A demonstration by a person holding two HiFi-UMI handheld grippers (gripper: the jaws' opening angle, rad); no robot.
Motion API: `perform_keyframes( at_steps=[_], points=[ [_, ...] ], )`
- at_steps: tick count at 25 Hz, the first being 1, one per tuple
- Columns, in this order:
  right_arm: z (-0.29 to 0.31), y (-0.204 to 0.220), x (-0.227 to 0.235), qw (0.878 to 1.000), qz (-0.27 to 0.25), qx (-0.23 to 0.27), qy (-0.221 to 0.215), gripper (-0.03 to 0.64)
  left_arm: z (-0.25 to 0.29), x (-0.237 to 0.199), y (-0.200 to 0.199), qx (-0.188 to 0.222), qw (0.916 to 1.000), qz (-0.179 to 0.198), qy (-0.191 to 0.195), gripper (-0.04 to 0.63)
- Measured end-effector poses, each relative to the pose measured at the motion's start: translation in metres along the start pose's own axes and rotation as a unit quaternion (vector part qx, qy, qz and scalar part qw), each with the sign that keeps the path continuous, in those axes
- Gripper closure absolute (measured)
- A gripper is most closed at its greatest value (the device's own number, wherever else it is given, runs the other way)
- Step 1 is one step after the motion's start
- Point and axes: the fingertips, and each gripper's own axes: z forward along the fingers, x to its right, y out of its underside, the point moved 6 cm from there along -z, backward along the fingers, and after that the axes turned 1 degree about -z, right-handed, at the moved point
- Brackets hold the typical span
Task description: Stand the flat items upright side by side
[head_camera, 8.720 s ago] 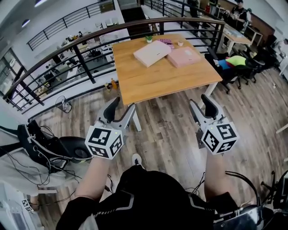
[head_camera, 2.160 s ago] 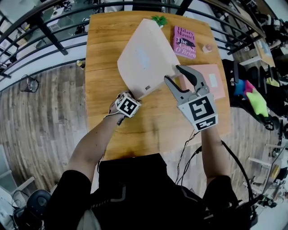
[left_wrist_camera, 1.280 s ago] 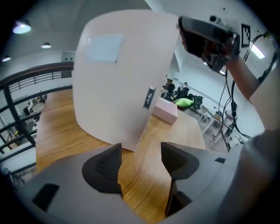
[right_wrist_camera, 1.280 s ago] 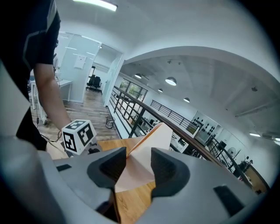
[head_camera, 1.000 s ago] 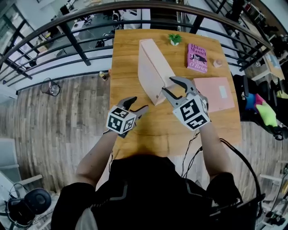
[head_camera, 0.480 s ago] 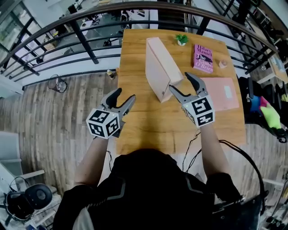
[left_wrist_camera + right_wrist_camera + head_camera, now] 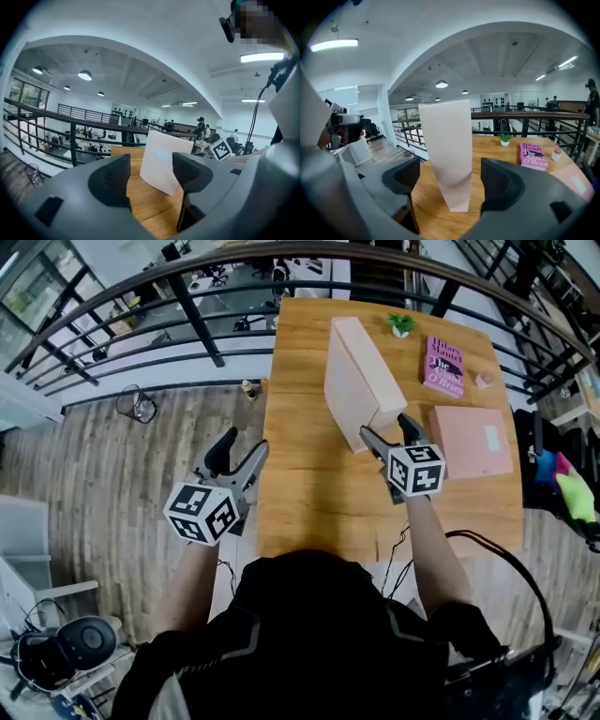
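Pale and creamy, the pale box [image 7: 354,381] stands up on its thin edge near the middle of the wooden desk [image 7: 309,507]. Two more flat things lie down on the desk. One is a pink box [image 7: 472,442] to the right. The other is a book [image 7: 444,366] farther back.

The step now looks like letting go of the standing box. To do it well, I think the right gripper [image 7: 385,431] should slide straight back, away from the box, with its jaws kept wide. A bump on either side could tip the box over. After that, the pink box looks like the next one to lift and stand up just beside the first.

The right gripper's jaws have just been opening and are now spread wide. The near edge of the pale box is between them, with a gap on each side, so they do not squeeze it.

The left gripper [image 7: 242,444] hangs out past the left edge of the desk. Its jaws are apart and it holds nothing.
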Motion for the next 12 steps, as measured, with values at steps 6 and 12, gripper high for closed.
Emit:
perform_keyframes(
  at_steps=[6,12],
  points=[
    [0.027,0.018,-0.003,0.999,0.011,-0.034,0.009,0.221,-0.02,-0.015,0.001,-0.002,0.9999,-0.001,-0.013,0.299],
    [0.037,0.021,-0.007,0.999,0.014,-0.037,0.036,0.31,-0.032,-0.031,0.006,-0.002,0.9998,0.0,-0.02,0.299]
  ],
)
